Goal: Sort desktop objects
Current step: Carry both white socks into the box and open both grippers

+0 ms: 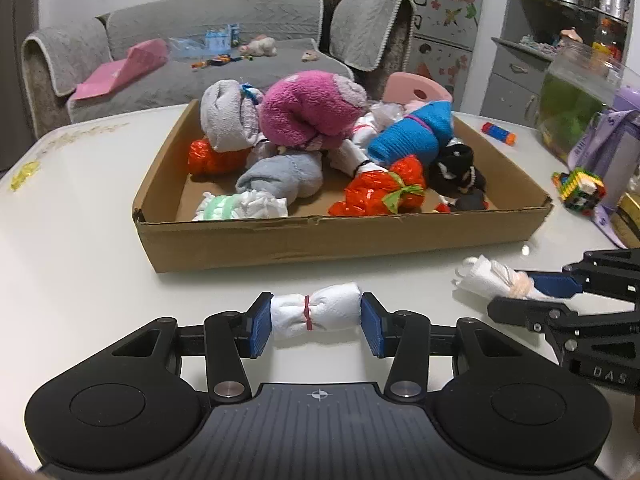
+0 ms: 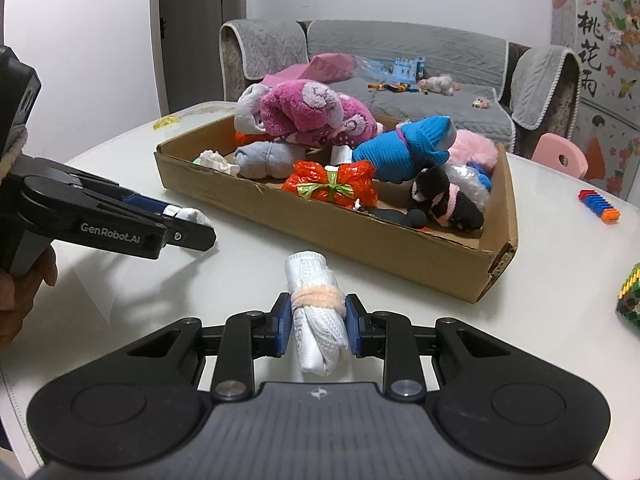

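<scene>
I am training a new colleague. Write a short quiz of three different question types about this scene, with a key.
1. True or false: the left tool holds a white roll tied with a red band.
2. The right tool grips its roll at: A) a peach band B) a green ribbon C) a bare end.
3. Fill in: the blue bundle lies in the cardboard ____.

Key: 1 true; 2 A; 3 box.

The left tongs [image 1: 316, 324] have blue pads and pinch a white roll [image 1: 316, 314] with a red band. The right tongs [image 2: 316, 330] pinch a white bumpy cloth [image 2: 318, 320] with a peach band. Past them, the brown box [image 1: 340, 236] holds pink, blue, grey and shiny red bundles.
</scene>
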`<action>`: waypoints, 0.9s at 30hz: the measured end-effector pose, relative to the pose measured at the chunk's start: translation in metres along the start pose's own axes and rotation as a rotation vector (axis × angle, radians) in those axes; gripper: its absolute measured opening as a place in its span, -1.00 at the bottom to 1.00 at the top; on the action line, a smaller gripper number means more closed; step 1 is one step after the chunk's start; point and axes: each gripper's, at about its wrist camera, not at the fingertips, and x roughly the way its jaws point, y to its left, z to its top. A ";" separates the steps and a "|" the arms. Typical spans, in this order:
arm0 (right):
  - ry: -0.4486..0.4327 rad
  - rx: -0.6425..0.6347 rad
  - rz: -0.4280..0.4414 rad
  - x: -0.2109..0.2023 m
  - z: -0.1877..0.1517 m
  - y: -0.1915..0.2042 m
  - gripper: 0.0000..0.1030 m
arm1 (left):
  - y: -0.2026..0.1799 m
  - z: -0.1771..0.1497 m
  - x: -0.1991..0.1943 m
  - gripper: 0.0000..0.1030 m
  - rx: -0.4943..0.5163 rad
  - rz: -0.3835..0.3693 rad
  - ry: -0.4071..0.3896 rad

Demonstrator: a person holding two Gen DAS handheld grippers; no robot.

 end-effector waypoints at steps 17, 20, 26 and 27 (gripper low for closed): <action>-0.157 0.104 0.028 -0.049 0.028 -0.042 -0.51 | 0.025 0.043 -0.050 0.03 -0.005 0.051 -0.155; -0.213 0.133 0.019 -0.062 0.039 -0.055 -0.51 | 0.035 0.057 -0.060 0.03 -0.018 0.075 -0.198; -0.291 0.183 -0.027 -0.067 0.066 -0.080 -0.51 | 0.041 0.092 -0.058 0.03 -0.070 0.055 -0.230; -0.300 0.189 -0.025 -0.065 0.071 -0.083 -0.51 | 0.039 0.099 -0.054 0.03 -0.072 0.042 -0.227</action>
